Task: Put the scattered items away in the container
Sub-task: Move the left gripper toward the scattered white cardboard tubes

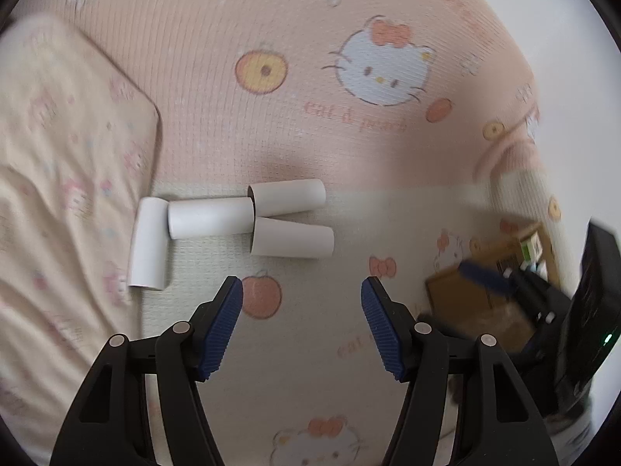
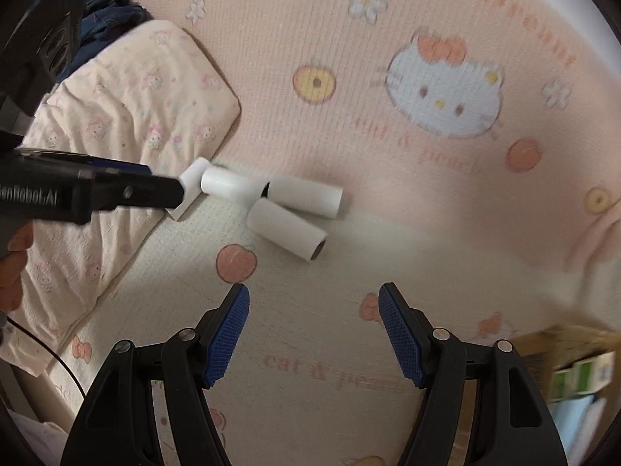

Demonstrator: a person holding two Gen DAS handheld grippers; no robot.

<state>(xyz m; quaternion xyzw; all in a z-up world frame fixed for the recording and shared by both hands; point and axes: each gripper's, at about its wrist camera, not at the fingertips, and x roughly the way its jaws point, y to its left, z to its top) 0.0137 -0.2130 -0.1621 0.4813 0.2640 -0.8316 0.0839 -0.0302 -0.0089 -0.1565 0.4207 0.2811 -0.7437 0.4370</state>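
Note:
Several white paper tubes lie together on the patterned bed sheet: one on the left (image 1: 147,244), one beside it (image 1: 209,217), one behind (image 1: 287,196) and one in front (image 1: 293,237). My left gripper (image 1: 302,322) is open and empty, a short way in front of them. A brown cardboard box (image 1: 485,295) sits at the right, with the right gripper (image 1: 520,283) over it. In the right wrist view my right gripper (image 2: 314,330) is open and empty, with the tubes (image 2: 287,231) ahead and the box (image 2: 562,349) at the lower right.
A cream patterned pillow (image 1: 58,178) lies left of the tubes and shows in the right wrist view (image 2: 128,136). The left gripper's black body (image 2: 89,190) reaches in from the left, over the leftmost tube (image 2: 192,186). Green-and-white packets (image 2: 582,376) sit in the box.

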